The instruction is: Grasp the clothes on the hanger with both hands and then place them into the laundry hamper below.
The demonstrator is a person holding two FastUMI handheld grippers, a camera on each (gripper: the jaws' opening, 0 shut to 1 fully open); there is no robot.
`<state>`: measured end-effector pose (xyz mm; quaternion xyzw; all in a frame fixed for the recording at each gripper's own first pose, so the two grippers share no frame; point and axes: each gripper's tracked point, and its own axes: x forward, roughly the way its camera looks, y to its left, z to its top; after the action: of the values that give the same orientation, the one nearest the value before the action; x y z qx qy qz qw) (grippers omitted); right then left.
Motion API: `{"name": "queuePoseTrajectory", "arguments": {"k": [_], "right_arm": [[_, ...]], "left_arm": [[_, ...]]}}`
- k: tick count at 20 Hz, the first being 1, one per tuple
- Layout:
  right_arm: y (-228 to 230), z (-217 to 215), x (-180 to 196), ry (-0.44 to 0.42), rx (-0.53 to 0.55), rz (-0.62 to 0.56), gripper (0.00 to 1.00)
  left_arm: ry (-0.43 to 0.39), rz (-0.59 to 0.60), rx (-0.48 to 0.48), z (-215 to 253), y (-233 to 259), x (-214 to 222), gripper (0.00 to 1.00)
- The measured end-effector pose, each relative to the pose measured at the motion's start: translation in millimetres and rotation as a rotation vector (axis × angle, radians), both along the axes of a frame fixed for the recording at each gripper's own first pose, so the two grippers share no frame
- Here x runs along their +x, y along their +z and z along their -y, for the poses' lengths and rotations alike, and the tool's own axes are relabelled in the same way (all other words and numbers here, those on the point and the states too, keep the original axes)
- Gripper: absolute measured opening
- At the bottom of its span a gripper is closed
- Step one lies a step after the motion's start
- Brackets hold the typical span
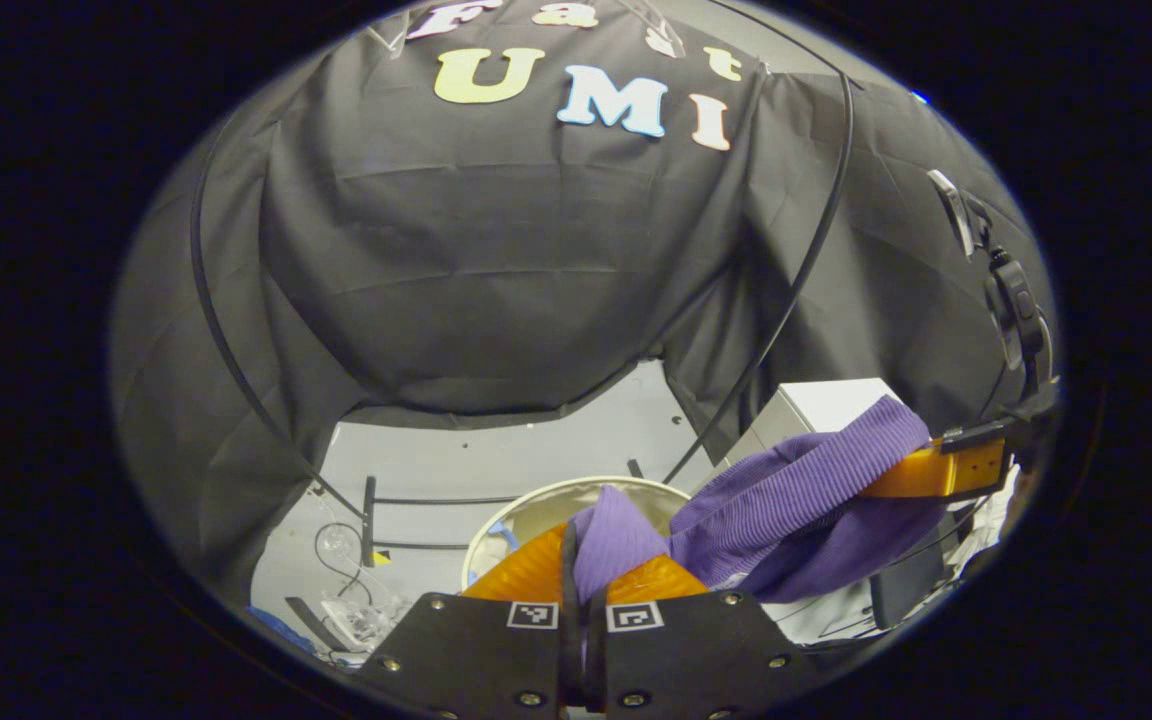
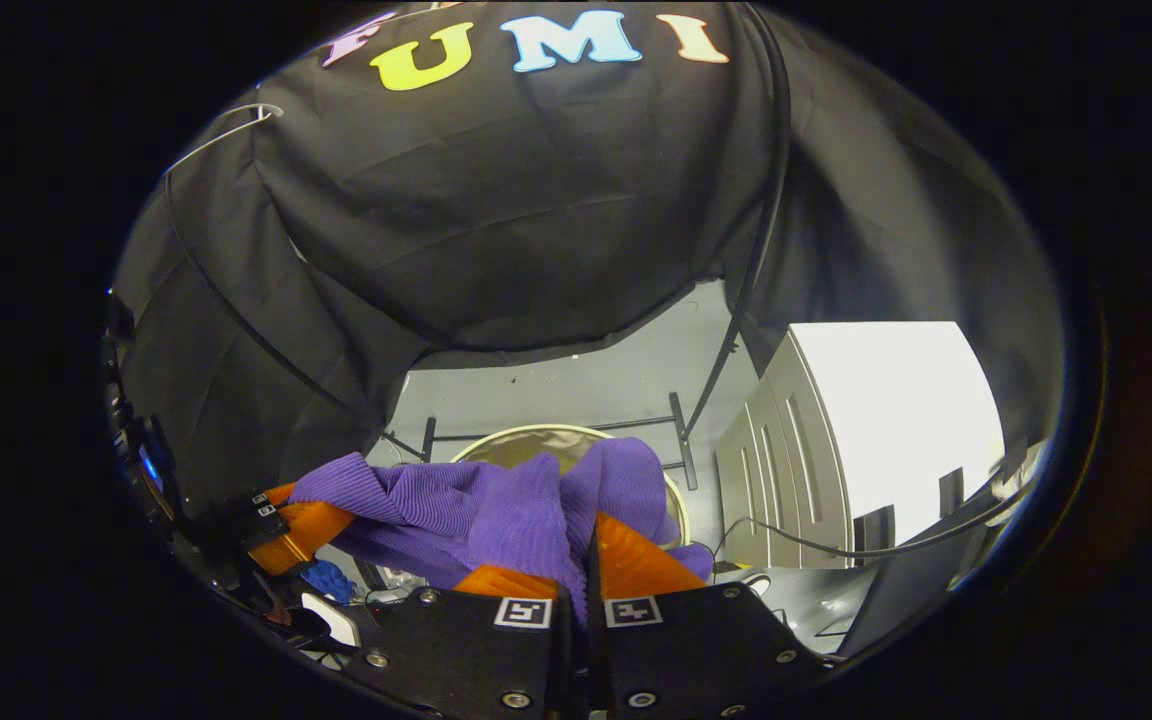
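Note:
A purple ribbed garment (image 1: 786,500) stretches between my two grippers. My left gripper (image 1: 586,560) is shut on one end of it, the cloth bunching up between the fingers. In the left gripper view the right gripper (image 1: 946,470) holds the other end at the far right. In the right gripper view my right gripper (image 2: 581,560) is shut on the purple garment (image 2: 496,505), and the left gripper (image 2: 286,530) pinches it at the lower left. The round laundry hamper (image 1: 536,510) with a pale rim sits on the floor below; its rim (image 2: 526,438) shows just behind the cloth.
A white cabinet (image 2: 876,430) stands to the right of the hamper. A black rack base (image 1: 406,520) and loose cables (image 1: 336,550) lie on the grey floor. A black cable (image 1: 806,250) hangs along the booth wall. A white hanger hook (image 2: 226,125) shows at the upper left.

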<state>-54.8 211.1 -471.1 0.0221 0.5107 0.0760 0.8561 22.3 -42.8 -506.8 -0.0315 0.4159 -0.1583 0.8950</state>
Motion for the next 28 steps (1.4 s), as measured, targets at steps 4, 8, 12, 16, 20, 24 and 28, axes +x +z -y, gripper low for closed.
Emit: {"name": "queuePoseTrajectory", "arguments": {"k": [4,8,12,16,20,24,28], "right_arm": [[-3.1,-2.2,-6.7,0.025,-0.008,-0.021,0.07],[0.0,-3.1,-13.8,0.028,0.003,-0.048,0.11],[4.3,-3.7,-19.5,0.02,0.029,-0.06,0.17],[20.0,-6.3,-18.2,0.014,0.084,-0.037,0.36],[43.1,9.4,-7.2,-0.01,0.094,0.022,0.84],[83.6,33.1,10.0,-0.034,0.084,0.141,0.95],[142.8,59.4,29.6,-0.072,0.079,0.303,0.95]], "left_arm": [[0.027,0.006,0.02,-10.6,0.5,-7.0,0.02],[0.043,-0.004,0.048,-20.8,-0.2,-16.1,0.06],[0.023,0.021,0.104,-30.9,8.5,-18.7,0.07],[0.016,0.047,0.11,-29.6,24.1,-20.8,0.48],[0.06,0.1,0.164,-36.5,56.7,-11.6,0.9],[0.095,0.179,0.187,-40.2,106.8,-1.9,0.93],[0.1,0.283,0.167,-30.1,172.9,12.7,0.93]]}}
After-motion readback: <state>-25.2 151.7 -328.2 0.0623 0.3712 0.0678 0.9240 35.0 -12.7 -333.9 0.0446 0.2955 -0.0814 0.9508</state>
